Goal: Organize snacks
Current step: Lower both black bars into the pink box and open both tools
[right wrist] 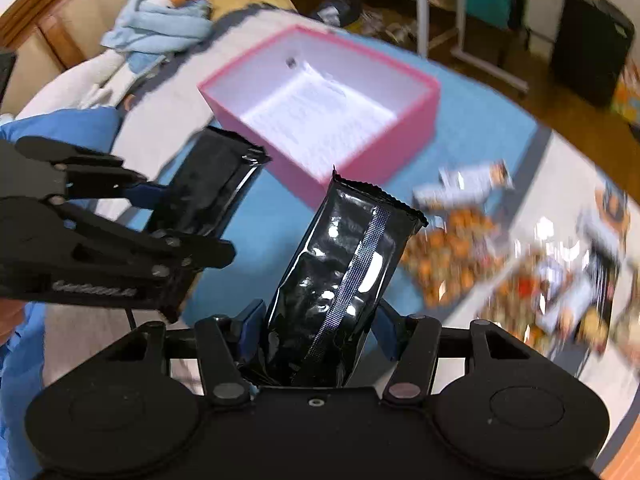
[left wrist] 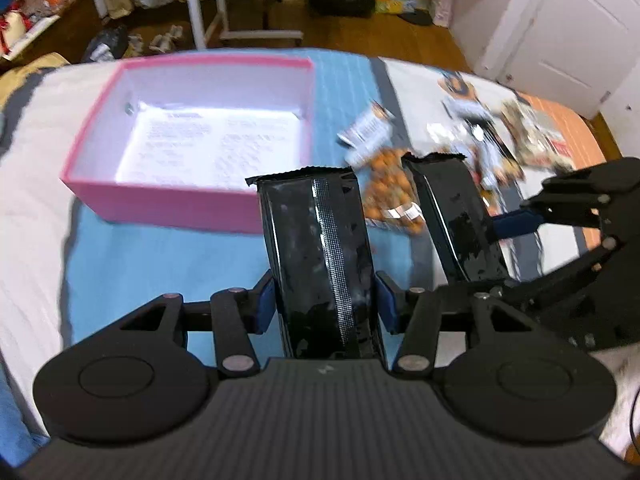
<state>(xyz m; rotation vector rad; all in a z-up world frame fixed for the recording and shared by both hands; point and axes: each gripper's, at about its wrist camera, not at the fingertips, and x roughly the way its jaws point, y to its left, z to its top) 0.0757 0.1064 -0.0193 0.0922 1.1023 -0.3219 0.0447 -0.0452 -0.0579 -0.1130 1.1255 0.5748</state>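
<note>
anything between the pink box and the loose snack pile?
In the left wrist view, only bare blue cloth separates the pink cardboard box from the loose snack packets.

The left wrist camera looks forward and down along its gripper (left wrist: pixel 325 304), the pink box (left wrist: pixel 160 196) near ahead to the left. The right wrist camera sits further right, tilted, facing the same box (right wrist: pixel 424 112) across the bed. Both views share box, snack pile (left wrist: pixel 480 140) and each other's gripper.

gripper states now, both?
Left gripper: closed on a black snack bar.
Right gripper: closed on another black bar.
</note>
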